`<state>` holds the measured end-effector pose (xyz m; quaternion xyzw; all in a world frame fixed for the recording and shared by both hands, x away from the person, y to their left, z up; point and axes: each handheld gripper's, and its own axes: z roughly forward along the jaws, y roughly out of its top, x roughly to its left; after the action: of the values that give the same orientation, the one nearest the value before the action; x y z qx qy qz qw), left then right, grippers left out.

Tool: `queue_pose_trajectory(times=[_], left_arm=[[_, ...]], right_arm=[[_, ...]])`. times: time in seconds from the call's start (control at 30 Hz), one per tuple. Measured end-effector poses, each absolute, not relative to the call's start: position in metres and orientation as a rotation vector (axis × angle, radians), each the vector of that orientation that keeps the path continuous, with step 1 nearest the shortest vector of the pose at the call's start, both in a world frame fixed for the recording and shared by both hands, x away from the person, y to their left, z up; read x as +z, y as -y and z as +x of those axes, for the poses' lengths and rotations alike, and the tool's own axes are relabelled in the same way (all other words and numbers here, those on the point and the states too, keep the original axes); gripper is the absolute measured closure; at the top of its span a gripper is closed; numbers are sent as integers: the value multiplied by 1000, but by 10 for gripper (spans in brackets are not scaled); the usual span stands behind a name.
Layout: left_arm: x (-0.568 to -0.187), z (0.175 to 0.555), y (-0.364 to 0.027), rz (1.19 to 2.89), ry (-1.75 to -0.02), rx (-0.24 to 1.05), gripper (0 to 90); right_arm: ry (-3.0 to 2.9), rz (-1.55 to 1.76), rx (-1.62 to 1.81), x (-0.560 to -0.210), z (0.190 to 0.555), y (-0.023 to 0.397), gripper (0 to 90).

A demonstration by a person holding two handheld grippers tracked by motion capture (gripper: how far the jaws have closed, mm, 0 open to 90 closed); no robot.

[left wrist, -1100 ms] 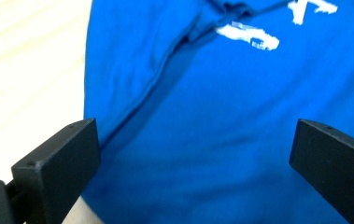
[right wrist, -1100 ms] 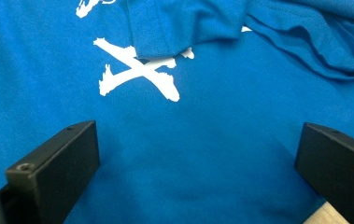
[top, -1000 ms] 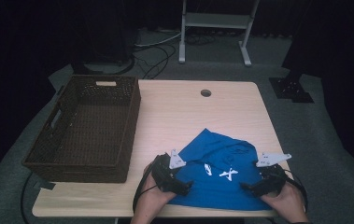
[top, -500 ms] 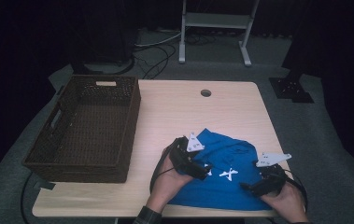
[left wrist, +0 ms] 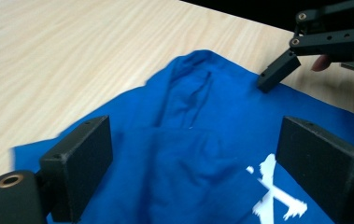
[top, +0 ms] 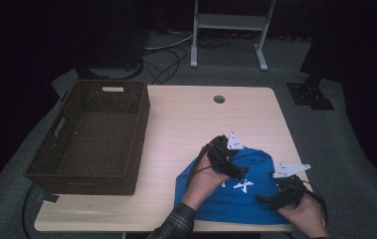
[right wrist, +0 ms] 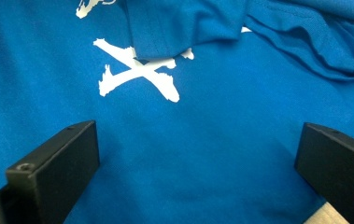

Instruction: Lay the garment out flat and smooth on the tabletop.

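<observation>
A blue shirt (top: 221,201) with a white X print (top: 243,185) lies on the near right part of the table. My left gripper (top: 240,172) hovers over the shirt's middle, its hand reaching across the cloth. Its jaws have just been closing a little but still stand wide in the left gripper view (left wrist: 195,140), with a fold of blue shirt (left wrist: 188,116) lying under them and not pressed. My right gripper (top: 263,199) rests at the shirt's right edge, open (right wrist: 198,144) over flat cloth below the print (right wrist: 137,70). A folded flap covers the top of the print.
A dark wicker basket (top: 91,134) stands on the left of the wooden table (top: 191,119). A round cable hole (top: 219,99) is at the far edge. Bare wood lies between basket and shirt. A metal stand (top: 231,30) and cables are on the floor behind.
My left gripper has moved from the shirt's left edge rightward and away from me to over its middle. The right gripper has stayed put.
</observation>
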<state>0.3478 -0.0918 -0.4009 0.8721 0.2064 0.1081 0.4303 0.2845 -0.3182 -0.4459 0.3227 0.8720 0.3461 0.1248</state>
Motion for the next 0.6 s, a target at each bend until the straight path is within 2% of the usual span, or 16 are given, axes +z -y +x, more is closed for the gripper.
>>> queue_pose_trajectory(times=[0.27,0.47,0.6], left_arm=[[-418,346,105,2209,-511,219,271],[-422,346,106,2227,-495,209,476],[-427,347,109,2255,-494,197,538]], right_arm=[[-2541,940,1009,-446,285,318,0],[-2541,943,1009,-446,284,318,0],[-2540,941,1009,-446,285,318,0]])
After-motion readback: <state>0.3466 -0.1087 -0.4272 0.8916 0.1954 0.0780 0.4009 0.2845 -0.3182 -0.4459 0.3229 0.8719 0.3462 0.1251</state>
